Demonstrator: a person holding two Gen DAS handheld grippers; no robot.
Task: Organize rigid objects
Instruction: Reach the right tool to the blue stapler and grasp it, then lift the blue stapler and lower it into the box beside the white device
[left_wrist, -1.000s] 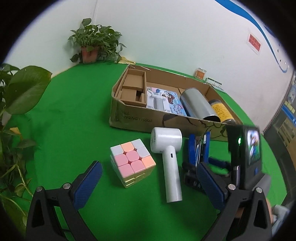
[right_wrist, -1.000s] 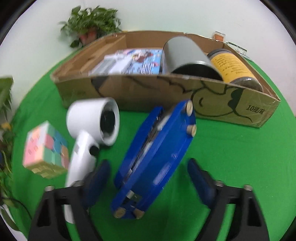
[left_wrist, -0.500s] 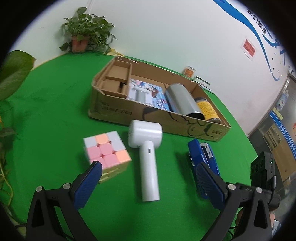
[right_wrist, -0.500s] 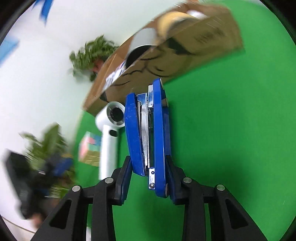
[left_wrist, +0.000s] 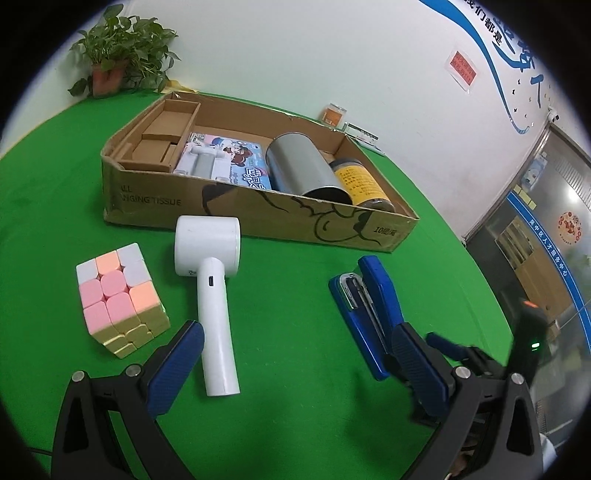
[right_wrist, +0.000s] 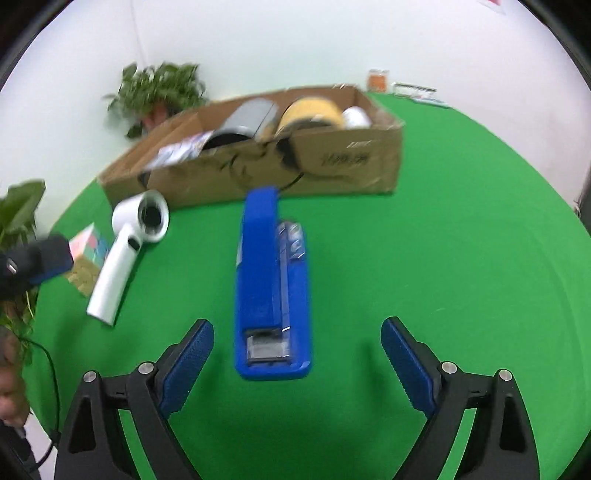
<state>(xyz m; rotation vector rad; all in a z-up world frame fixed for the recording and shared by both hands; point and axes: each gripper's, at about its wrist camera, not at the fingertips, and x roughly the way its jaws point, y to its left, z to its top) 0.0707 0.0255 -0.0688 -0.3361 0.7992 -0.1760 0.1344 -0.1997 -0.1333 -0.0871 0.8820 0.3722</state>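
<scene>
A blue stapler (right_wrist: 271, 280) lies on its side on the green table, just ahead of my open, empty right gripper (right_wrist: 297, 358); it also shows in the left wrist view (left_wrist: 365, 306). A white hair dryer (left_wrist: 212, 291) and a pastel puzzle cube (left_wrist: 118, 295) lie in front of my open, empty left gripper (left_wrist: 295, 365). The cardboard box (left_wrist: 258, 218) behind them holds a picture box (left_wrist: 225, 164), a grey can (left_wrist: 304, 168) and a yellow-labelled jar (left_wrist: 360, 181).
A potted plant (left_wrist: 118, 62) stands at the far left against the wall. A small orange container (left_wrist: 334, 114) and a flat item sit behind the box. Leaves (right_wrist: 18, 206) hang at the left table edge. The table edge drops off to the right.
My right gripper was shut on the stapler half a second ago; it has let go, opened and drawn back, and the stapler now lies on the table. The left gripper shifted slightly.
</scene>
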